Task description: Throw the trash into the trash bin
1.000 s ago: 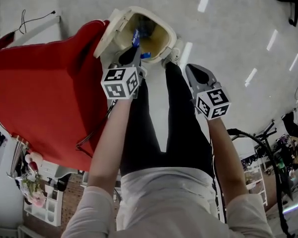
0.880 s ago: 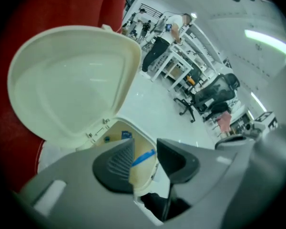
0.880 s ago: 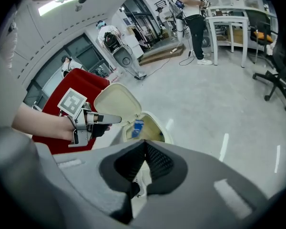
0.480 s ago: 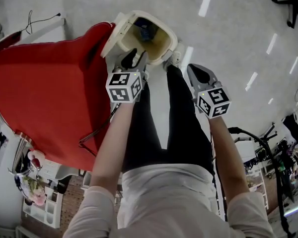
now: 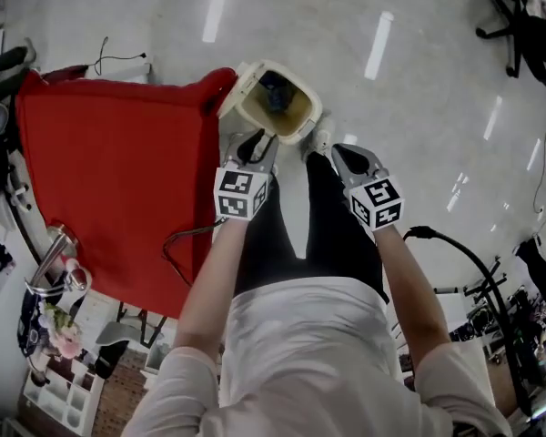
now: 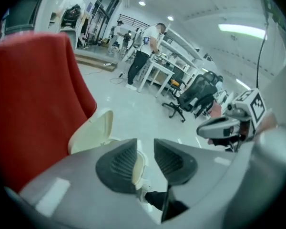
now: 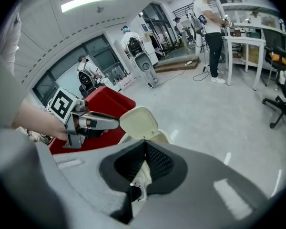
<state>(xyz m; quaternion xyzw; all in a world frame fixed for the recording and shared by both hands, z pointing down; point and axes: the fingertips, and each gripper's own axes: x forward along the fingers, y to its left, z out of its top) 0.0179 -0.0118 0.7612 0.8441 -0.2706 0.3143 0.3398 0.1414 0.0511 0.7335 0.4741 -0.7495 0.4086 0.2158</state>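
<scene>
**Left tool (image 5: 259,142) and right tool (image 5: 343,155) lifted back from the trash bin (image 5: 302,127)**

Both forearms had risen since a second earlier, side by side, angled down toward the bin. The left tool hung just short of the bin's near rim. Its jaws were released, had just been narrowing slightly, and had nothing between them. The right tool, off the bin's right side, was clenched on nothing. Blue trash (image 5: 275,96) lay inside the bin, and the lid (image 6: 91,130) was flipped open against the red tabletop (image 5: 118,180).
</scene>
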